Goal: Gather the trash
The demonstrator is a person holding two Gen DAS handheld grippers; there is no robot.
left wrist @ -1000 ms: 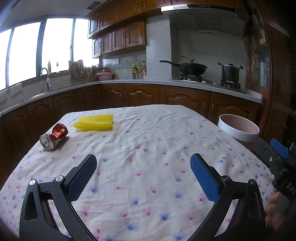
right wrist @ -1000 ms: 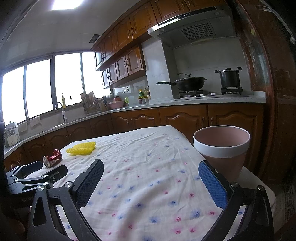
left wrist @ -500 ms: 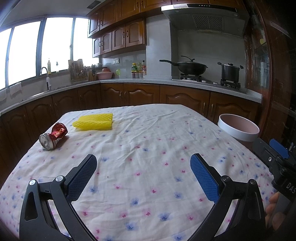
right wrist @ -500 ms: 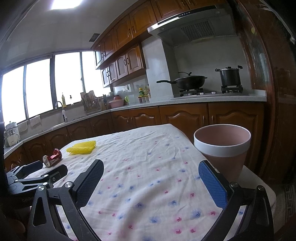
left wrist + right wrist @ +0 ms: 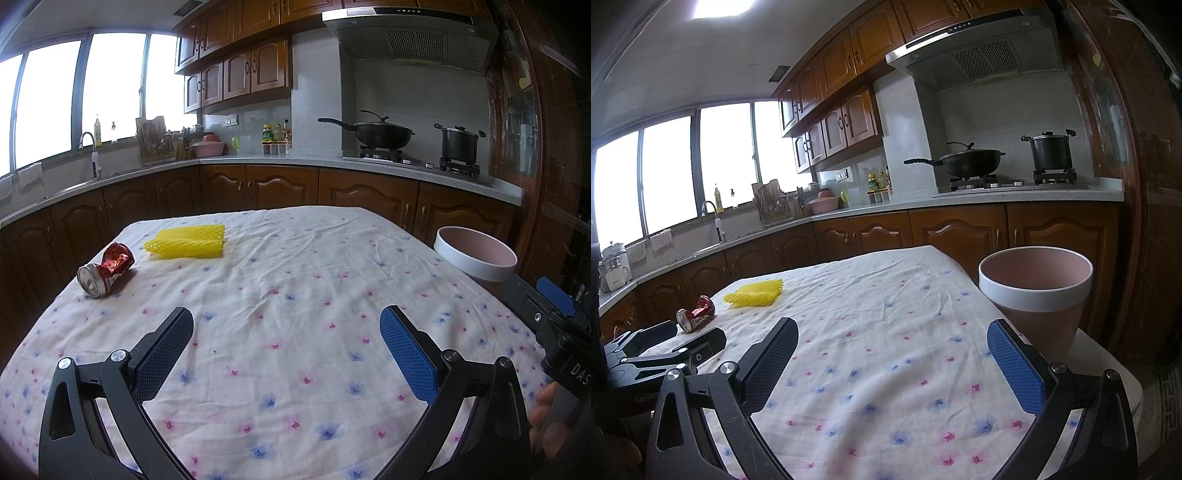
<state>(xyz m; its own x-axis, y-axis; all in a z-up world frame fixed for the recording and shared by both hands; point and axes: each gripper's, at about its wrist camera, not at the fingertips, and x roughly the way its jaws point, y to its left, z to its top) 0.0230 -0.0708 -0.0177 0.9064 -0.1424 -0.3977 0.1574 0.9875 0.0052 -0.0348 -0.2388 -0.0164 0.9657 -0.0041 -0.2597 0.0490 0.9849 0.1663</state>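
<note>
A crushed red can (image 5: 105, 270) (image 5: 696, 314) lies on its side at the table's left edge. Behind it rests a yellow foam net sleeve (image 5: 188, 242) (image 5: 755, 293). A pink bin with a white rim (image 5: 475, 254) (image 5: 1035, 293) stands off the table's right side. My left gripper (image 5: 286, 334) hovers open over the near middle of the floral cloth, nothing between its blue pads. My right gripper (image 5: 894, 349) is open too, near the table's right front, with the bin just beyond its right finger. The left gripper (image 5: 665, 350) also shows at the lower left of the right wrist view.
The table (image 5: 295, 277) wears a white cloth with small flowers. Wooden cabinets and a counter wrap around behind it, with a sink (image 5: 92, 151) at left and a wok (image 5: 380, 133) and pot (image 5: 458, 146) on the stove. A hand (image 5: 546, 424) holds the right gripper's handle.
Both grippers have stayed nearly still; the views shift only slightly. The can, the foam sleeve and the bin have not moved.
</note>
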